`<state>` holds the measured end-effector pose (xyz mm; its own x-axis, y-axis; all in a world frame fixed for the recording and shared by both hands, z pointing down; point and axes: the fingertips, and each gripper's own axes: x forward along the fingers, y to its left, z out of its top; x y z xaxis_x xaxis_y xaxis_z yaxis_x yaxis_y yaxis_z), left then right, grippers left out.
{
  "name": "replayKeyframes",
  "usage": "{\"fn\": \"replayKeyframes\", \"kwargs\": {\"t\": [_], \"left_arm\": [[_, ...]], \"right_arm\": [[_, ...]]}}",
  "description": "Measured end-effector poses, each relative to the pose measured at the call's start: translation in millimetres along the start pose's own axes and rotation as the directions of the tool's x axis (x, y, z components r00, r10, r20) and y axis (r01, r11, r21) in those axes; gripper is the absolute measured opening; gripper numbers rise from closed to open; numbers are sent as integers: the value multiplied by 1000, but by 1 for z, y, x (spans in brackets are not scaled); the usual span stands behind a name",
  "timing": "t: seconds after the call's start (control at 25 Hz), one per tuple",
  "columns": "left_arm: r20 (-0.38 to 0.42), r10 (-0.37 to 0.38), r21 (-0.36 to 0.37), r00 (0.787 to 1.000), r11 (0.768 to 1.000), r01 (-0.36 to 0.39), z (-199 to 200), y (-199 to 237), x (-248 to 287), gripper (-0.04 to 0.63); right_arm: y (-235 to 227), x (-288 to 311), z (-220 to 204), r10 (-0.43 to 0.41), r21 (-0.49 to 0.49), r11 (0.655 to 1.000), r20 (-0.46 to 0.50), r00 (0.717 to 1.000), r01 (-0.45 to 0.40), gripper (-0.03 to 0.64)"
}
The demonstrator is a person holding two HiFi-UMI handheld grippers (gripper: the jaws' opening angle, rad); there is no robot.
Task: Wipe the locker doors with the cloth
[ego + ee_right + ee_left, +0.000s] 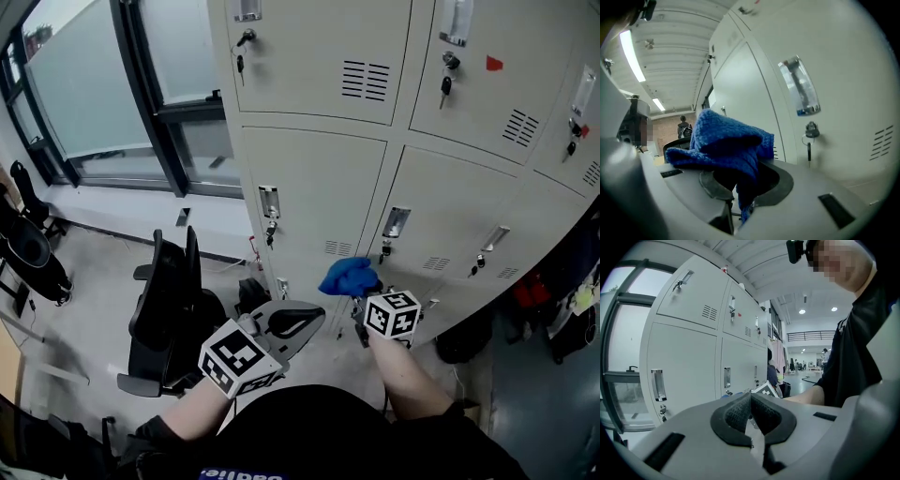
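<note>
The right gripper (740, 197) has its jaws clamped on the blue cloth (725, 140), which bunches over the pads and hangs down between them. A locker door (754, 93) stands just beside the cloth, with a handle (799, 86) and a key (809, 140) to its right; I cannot tell whether cloth and door touch. From the head view the cloth is low, in front of the bottom row of doors. The left gripper (751, 401) has its jaws pressed together at the tips, with nothing between them, and is held lower left, apart from the lockers. A black chair (169, 309) stands on the floor to the left
</note>
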<state>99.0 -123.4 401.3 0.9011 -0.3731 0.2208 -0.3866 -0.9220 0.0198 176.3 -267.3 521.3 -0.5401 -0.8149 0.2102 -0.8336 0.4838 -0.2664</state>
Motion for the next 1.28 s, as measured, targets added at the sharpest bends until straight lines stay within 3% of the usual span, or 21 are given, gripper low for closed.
{"fn": "replayKeyframes", "kwargs": {"t": [0.28,0.6,0.8,1.28], "left_arm": [[24,-114,10,993,994,113,-13,-19,-64,8],[42,-228,-15,973,973,229,-36,-30,-109,8],[62,-263,-7,963,964,264,-33,-46,-112,8],[90,-246,20,965,969,246,3,-81,-73,8]], "right_arm": [[100,-49,15,-57,-121,991,71,996,65,48],[192,-88,25,-78,-118,988,181,980,101,48],[210,-118,39,-92,-142,982,225,970,126,48],[199,-176,76,-5,-197,979,272,962,61,48]]}}
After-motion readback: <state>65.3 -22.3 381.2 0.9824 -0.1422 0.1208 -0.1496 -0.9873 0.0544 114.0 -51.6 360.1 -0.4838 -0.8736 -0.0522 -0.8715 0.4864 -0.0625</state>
